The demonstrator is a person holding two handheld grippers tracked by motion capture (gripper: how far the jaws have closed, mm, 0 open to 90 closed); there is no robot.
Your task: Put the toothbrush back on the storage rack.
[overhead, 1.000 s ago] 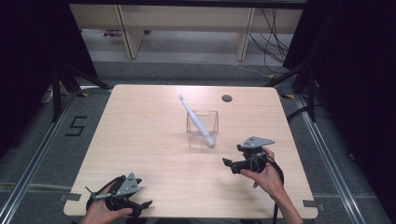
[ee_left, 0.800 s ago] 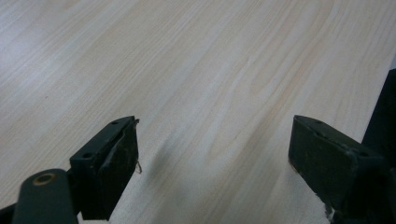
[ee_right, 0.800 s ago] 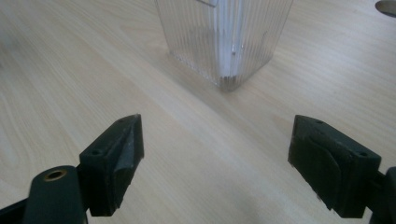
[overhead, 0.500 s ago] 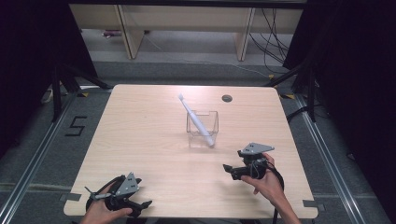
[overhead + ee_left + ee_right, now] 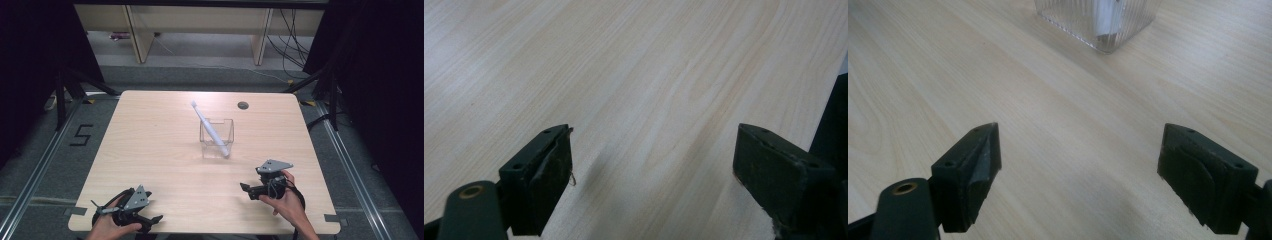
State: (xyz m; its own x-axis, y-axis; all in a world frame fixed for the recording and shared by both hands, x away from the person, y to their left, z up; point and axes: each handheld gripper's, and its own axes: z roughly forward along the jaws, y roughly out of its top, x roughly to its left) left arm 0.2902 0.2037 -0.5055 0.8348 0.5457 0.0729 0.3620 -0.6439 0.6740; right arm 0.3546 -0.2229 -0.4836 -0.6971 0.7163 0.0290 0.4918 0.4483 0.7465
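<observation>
A clear square container (image 5: 216, 138) stands near the middle of the wooden table (image 5: 160, 150), and a white toothbrush (image 5: 209, 128) leans in it, its head up and to the far left. The ribbed lower wall of the container (image 5: 1098, 22) shows at the top of the right gripper view. My right gripper (image 5: 247, 191) is held low over the table in front of and a little right of the container, jaws pointing left; the right gripper (image 5: 1080, 137) is open and holds nothing. My left gripper (image 5: 150, 220) rests at the near left edge; the left gripper (image 5: 654, 140) is open over bare wood.
A small dark round hole (image 5: 243, 105) sits in the table's far right part. Black curtains and metal floor rails flank the table. A marking "5" (image 5: 81, 135) is on the floor at the left.
My right gripper has drawn back toward the near edge of the table, away from the container. The left gripper has stayed in place.
</observation>
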